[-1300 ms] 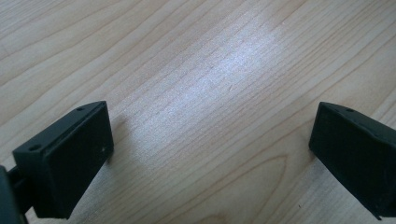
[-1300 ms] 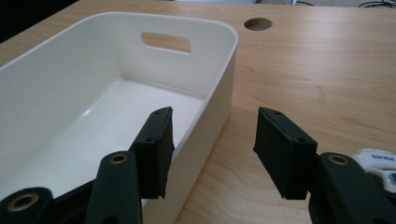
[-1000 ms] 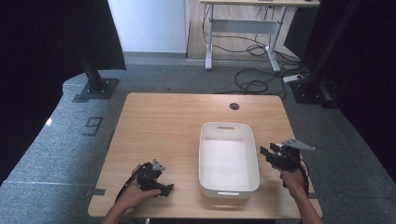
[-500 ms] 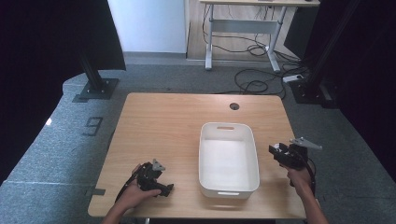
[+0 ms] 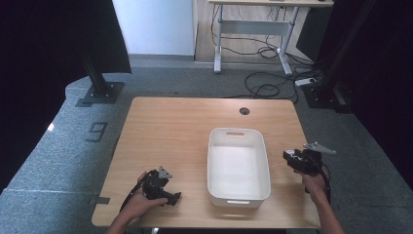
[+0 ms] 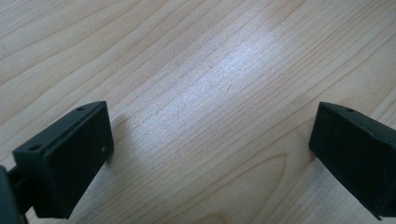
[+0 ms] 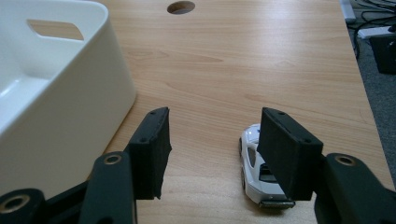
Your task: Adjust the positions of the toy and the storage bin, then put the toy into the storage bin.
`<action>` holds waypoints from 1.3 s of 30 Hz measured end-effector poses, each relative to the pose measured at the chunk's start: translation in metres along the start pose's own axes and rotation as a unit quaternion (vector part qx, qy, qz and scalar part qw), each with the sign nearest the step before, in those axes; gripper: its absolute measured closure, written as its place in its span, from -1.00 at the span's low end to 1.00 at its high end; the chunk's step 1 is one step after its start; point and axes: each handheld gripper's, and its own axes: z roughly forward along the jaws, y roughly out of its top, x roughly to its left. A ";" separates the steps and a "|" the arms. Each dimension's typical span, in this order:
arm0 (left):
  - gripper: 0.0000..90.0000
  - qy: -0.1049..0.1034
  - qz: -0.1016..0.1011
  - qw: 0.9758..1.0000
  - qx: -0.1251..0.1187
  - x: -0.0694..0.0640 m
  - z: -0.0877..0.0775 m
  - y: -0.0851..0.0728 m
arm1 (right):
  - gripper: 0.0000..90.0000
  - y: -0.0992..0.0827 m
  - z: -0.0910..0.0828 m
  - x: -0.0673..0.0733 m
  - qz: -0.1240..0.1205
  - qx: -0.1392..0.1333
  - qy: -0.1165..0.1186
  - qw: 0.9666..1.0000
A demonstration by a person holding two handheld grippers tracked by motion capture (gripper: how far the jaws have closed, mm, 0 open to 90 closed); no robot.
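White toy car [image 7: 258, 171] on wooden table [image 5: 180, 136], right of white tub [image 5: 238, 165], partly behind my right gripper's [image 7: 212, 151] outer jaw. My right jaws apart, empty. My left gripper [image 6: 210, 154] left of tub, jaws wide, pressed near tabletop.

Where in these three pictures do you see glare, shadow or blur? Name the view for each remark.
Left gripper view: a pale sheen of glare on the wood of the table, and the near jaws look soft. Right gripper view: the white tub is bright and washed out at its near edge, while the toy car lies partly shaded behind a jaw. High view: dark curtains at both sides, the table evenly lit.
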 end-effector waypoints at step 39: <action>-1.00 -0.001 0.002 1.000 -0.001 0.000 0.001 0.001 | -0.15 -0.005 0.025 -0.036 -0.010 0.042 -0.045 0.998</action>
